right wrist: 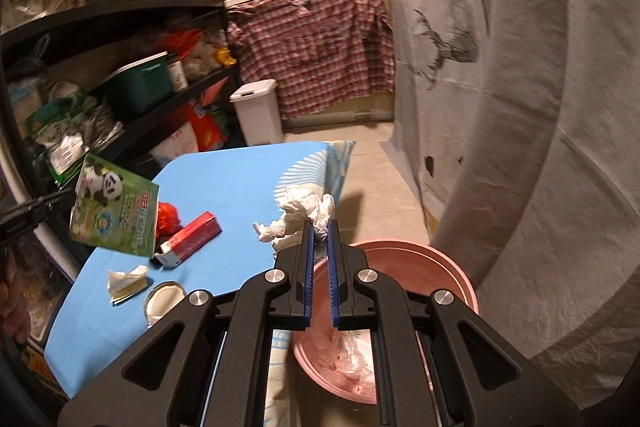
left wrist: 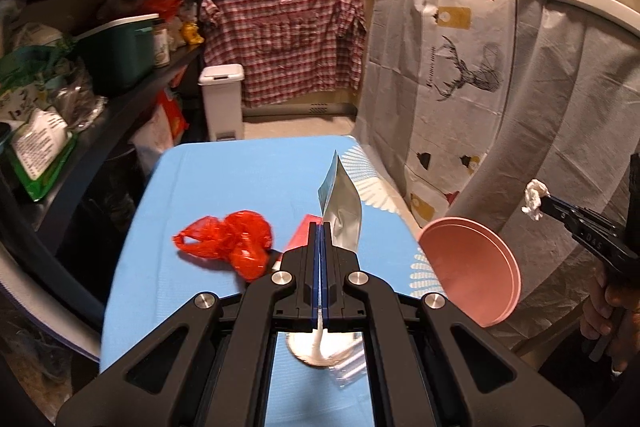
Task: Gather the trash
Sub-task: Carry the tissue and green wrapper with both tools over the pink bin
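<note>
My left gripper point(left wrist: 320, 225) is shut on the edge of a foil packet point(left wrist: 341, 205), held upright above the blue table point(left wrist: 240, 171). The right wrist view shows the packet's green panda-printed face point(right wrist: 114, 215). My right gripper point(right wrist: 320, 227) is shut on a crumpled white tissue point(right wrist: 298, 217) above the near rim of the pink bin point(right wrist: 444, 259), which stands off the table's right edge. On the table lie a red plastic bag point(left wrist: 228, 239), a red box point(right wrist: 192, 239), a folded paper scrap point(right wrist: 126, 279) and a round lid point(right wrist: 164, 301).
Black shelves point(left wrist: 120, 99) crowded with goods line the left side. A white pedal bin point(left wrist: 222, 99) stands on the floor beyond the table. A grey printed cloth point(left wrist: 500, 87) hangs along the counter on the right, close behind the pink bin point(left wrist: 468, 267).
</note>
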The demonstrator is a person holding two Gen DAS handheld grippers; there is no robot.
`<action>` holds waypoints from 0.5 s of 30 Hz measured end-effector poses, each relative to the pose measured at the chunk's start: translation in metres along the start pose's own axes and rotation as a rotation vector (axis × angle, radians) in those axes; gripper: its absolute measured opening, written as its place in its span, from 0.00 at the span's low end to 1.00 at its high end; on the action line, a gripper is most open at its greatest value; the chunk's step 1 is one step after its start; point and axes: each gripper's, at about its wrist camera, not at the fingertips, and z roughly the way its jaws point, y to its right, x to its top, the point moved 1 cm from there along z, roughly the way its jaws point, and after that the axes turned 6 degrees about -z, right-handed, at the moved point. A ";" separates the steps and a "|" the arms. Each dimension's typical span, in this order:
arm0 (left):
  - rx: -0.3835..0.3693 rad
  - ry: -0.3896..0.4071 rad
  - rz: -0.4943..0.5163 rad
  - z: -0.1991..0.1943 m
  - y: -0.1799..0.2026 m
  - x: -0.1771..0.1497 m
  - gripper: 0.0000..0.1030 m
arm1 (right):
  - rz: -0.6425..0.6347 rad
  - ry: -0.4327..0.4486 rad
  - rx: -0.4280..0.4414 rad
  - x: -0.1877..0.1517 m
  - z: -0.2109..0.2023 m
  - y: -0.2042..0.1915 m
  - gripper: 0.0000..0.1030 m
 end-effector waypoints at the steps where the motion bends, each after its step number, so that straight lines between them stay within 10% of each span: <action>1: -0.008 -0.004 0.003 0.002 0.005 0.000 0.00 | 0.000 -0.003 -0.009 -0.001 0.001 0.003 0.07; 15: -0.143 -0.056 0.066 0.038 0.083 -0.004 0.00 | 0.066 -0.063 -0.090 -0.012 0.012 0.043 0.07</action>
